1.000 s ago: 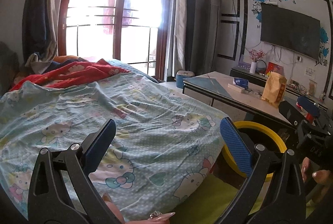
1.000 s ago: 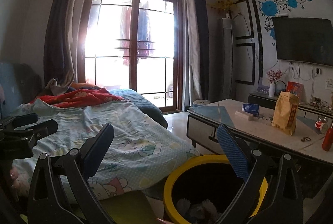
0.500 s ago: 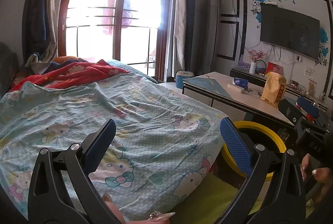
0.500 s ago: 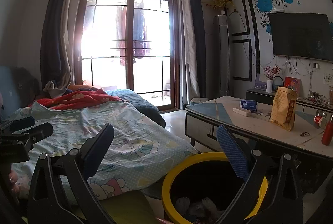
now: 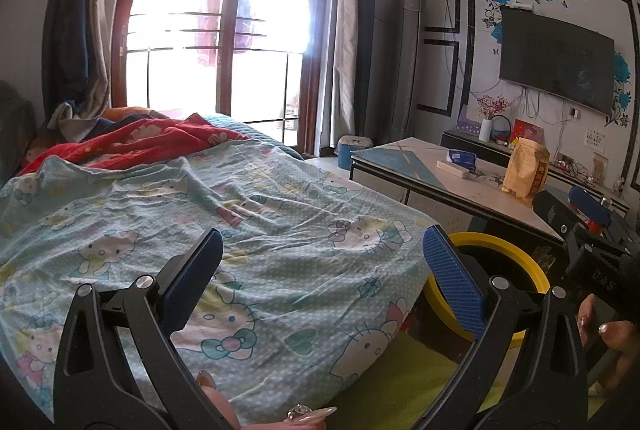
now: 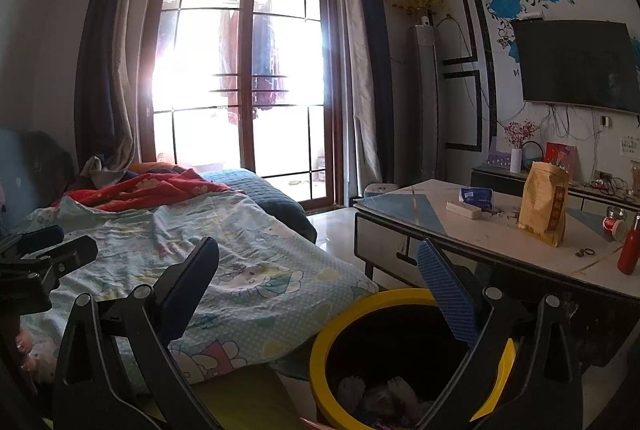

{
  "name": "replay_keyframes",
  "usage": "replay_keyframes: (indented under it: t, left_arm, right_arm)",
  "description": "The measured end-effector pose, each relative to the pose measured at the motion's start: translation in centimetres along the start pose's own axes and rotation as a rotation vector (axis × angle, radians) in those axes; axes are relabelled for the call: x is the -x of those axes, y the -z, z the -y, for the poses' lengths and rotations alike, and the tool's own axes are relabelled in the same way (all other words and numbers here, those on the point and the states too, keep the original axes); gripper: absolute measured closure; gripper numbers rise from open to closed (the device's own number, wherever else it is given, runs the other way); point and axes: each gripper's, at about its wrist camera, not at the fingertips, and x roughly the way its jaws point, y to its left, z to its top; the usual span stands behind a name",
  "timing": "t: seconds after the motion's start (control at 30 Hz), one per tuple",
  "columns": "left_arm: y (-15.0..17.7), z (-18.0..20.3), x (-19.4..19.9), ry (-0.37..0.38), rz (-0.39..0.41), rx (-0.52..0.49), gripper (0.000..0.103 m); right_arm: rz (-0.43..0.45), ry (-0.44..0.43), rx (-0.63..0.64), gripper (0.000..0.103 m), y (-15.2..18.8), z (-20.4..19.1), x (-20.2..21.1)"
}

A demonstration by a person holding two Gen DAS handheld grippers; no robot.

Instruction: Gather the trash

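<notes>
Your left gripper [image 5: 320, 270] is spread wide with nothing between its blue pads, held over the near part of the bed [image 5: 248, 230], which is covered by a pale blue cartoon-print sheet. A red blanket [image 5: 152, 142] lies bunched at the far left of the bed, by the window. At the right edge of the left wrist view your right hand [image 5: 612, 346] grips the handle of the other tool, and a fingertip with a ringed nail shows at the bottom edge.

Your right gripper [image 6: 316, 282] is also spread and empty, hanging just above the yellow-rimmed bin [image 6: 332, 342] that stands on the floor at the near right corner of the bed, between the bed and the bench [image 6: 500, 242]. Inside the bin, at its bottom, lie several pale crumpled wads of trash [image 6: 380, 394]; what they are made of you cannot tell from here.

On the bench, well right of the bed, a tan paper bag [image 6: 544, 202] stands upright. To its left lie a blue packet [image 6: 476, 196] and a flat white box [image 6: 464, 210], touching or nearly so. Near the bench's right end stand a red bottle [image 6: 630, 250] and a small can [image 6: 614, 224]. A dark television [image 6: 580, 66] hangs on the far right wall.
</notes>
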Motion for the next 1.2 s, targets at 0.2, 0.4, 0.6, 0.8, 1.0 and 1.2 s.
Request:
replay_keyframes:
  t: [0.2, 0.4, 0.6, 0.8, 1.0, 1.2]
  left_arm:
    - [0.0, 0.0, 0.0, 0.001, 0.002, -0.003, 0.011]
    - [0.0, 0.1, 0.0, 0.000, 0.003, -0.002, 0.011]
    - [0.0, 0.0, -0.1, 0.003, -0.002, 0.001, 0.011]
    - [0.0, -0.1, -0.2, 0.004, -0.007, 0.000, 0.011]
    - [0.2, 0.3, -0.3, -0.014, -0.015, -0.013, 0.011]
    - [-1.0, -2.4, -0.8, -0.037, -0.073, 0.050, 0.011]
  right_arm:
    - [0.000, 0.001, 0.000, 0.006, 0.0, 0.1, 0.0]
    - [0.000, 0.000, -0.001, 0.006, 0.0, 0.1, 0.0]
    - [-0.001, 0.002, -0.003, 0.006, 0.0, 0.3, 0.1]
    - [-0.001, 0.003, -0.004, 0.006, 0.1, 0.5, 0.2]
    - [0.001, 0.003, -0.005, 0.006, 0.0, 0.5, 0.1]
    - [-0.030, -0.022, 0.008, 0.006, -0.9, -0.1, -0.4]
